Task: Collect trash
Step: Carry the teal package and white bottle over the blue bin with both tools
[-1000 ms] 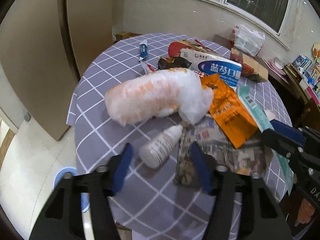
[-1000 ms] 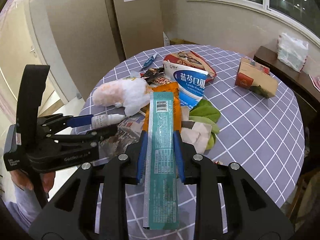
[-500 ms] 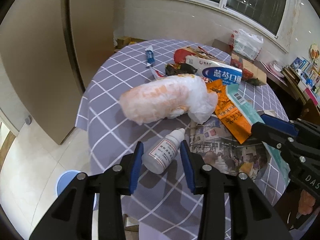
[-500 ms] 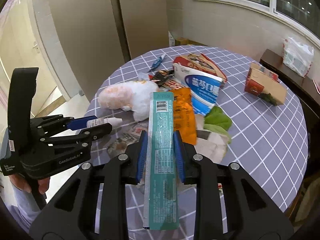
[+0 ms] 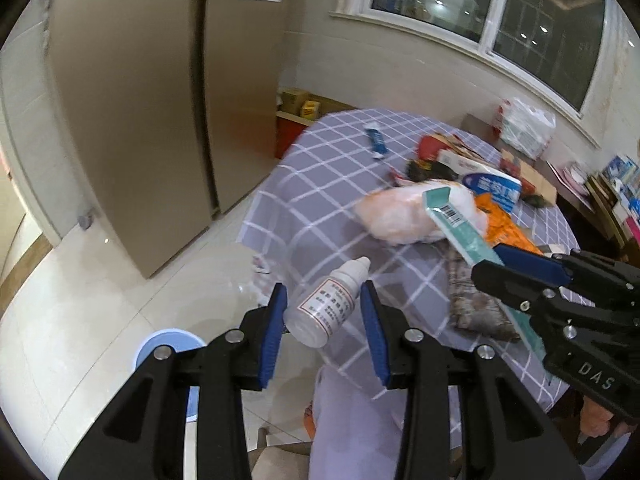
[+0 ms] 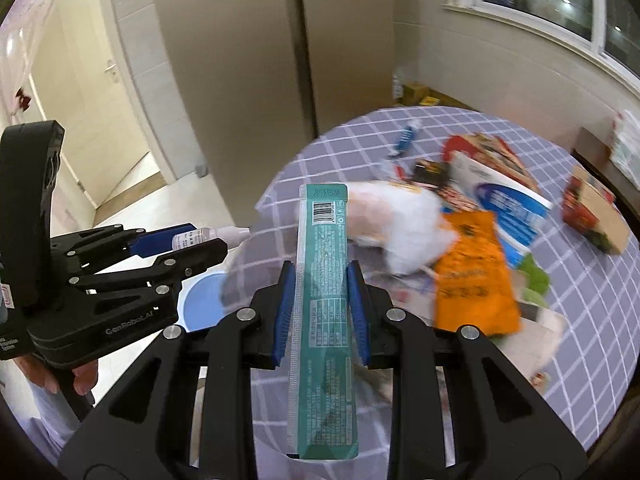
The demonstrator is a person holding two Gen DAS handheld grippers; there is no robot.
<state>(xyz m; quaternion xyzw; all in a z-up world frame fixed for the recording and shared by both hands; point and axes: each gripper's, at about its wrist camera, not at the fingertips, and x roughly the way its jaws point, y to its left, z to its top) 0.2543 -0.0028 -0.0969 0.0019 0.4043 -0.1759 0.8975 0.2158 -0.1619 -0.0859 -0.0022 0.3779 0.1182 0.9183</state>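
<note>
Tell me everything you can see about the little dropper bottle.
The dropper bottle is small, of clear plastic, with a white pointed nozzle cap and a white label with a red border and fine print. It looks nearly empty. The left gripper holds it by the body between its blue pads, nozzle tilted up and forward, lifted clear of the table. In the right wrist view it points toward the table edge, above a blue bin.

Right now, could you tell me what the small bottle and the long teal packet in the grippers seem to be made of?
Small bottle: probably translucent plastic, matte, with a white cap and a printed paper-like label. Long teal packet: seemingly thin plastic or foil film, slightly glossy, flat with a crimped top seal and a printed barcode.
</note>
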